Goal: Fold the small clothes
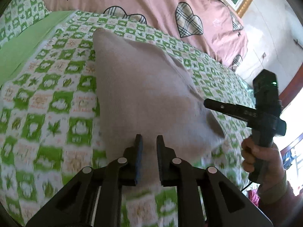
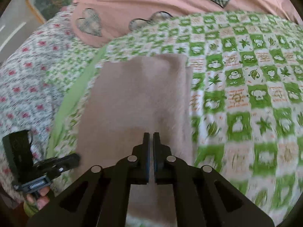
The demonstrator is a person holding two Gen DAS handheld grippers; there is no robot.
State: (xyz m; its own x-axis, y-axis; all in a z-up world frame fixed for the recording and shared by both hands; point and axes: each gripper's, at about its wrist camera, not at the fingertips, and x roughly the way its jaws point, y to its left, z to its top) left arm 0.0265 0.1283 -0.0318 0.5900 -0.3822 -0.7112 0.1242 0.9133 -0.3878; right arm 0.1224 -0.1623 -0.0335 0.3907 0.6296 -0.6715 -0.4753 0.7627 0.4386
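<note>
**Watching for a dragged or lopsided fold**

Starting at your own fingers: your left gripper (image 1: 149, 139) has its jaws standing apart with a clear gap, nothing between them, poised over the near edge of the beige cloth (image 1: 140, 87). Your right gripper (image 2: 151, 136) has its jaws nearly together with only a thin slit; whether a layer of the cloth is pinched there, you cannot tell from these views.

The cloth lies flat on the green checked bedspread (image 1: 47, 102), toward its middle, already doubled along one side where a second layer shows at the edge (image 2: 187, 87). A loose flap (image 1: 214, 123) lifts at its near right corner, just beside the right tool.

Risks from here, as a judgement: if you close the left jaws too low, you will likely catch the bedspread with the cloth and pull both. If only one side grips, the fold may skew. The raised flap could tuck under and crease.

Farther off, the pink heart-print quilt (image 1: 132, 0) bunches along the bedspread's far edge; carry the cloth too far and it may snag there.
</note>
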